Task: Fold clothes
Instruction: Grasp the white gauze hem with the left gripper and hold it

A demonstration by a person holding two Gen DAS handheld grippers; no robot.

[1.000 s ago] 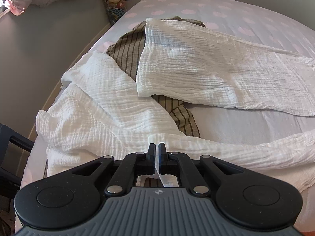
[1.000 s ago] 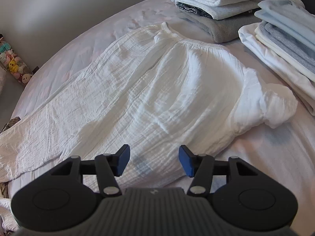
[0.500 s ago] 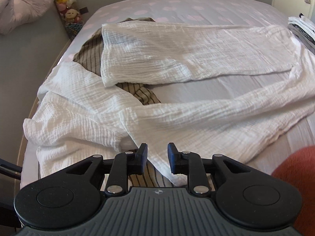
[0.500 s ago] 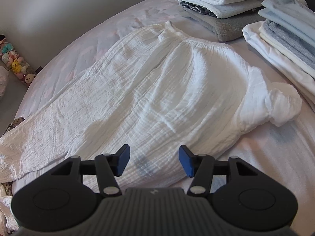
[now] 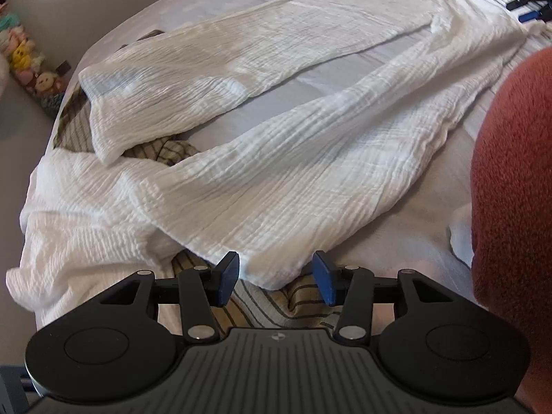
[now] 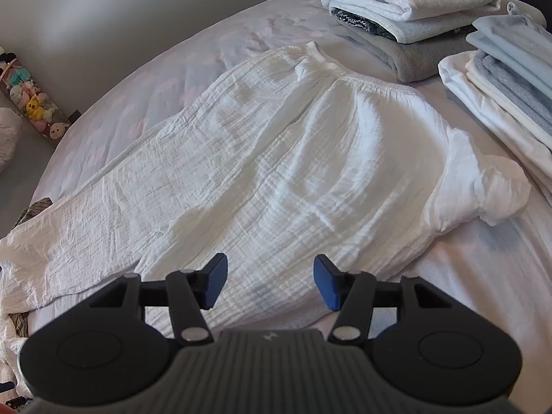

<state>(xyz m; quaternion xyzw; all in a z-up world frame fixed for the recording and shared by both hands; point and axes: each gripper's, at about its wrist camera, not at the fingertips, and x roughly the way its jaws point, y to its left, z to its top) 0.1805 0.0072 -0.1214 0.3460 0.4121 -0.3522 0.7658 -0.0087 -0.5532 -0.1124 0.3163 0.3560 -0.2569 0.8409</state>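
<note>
Two grippers over white trousers (image 6: pixel 276 158) spread flat on the bed (image 6: pixel 483 258)
Left gripper (image 5: pixel 276 277) and right gripper (image 6: pixel 270 281) both gape wide, holding nothing; folded stacks (image 6: pixel 414 3) lie beyond the waistband

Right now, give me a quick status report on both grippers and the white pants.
Left gripper open, empty, at near leg hem. Right gripper open, empty, over the seat. White pants spread flat, legs apart, unfolded. Striped garment under the hems.

Black tongs (image 5: pixel 276 281) with blue pads (image 5: pixel 322 283), silver screws, ribbed grey housing.
</note>
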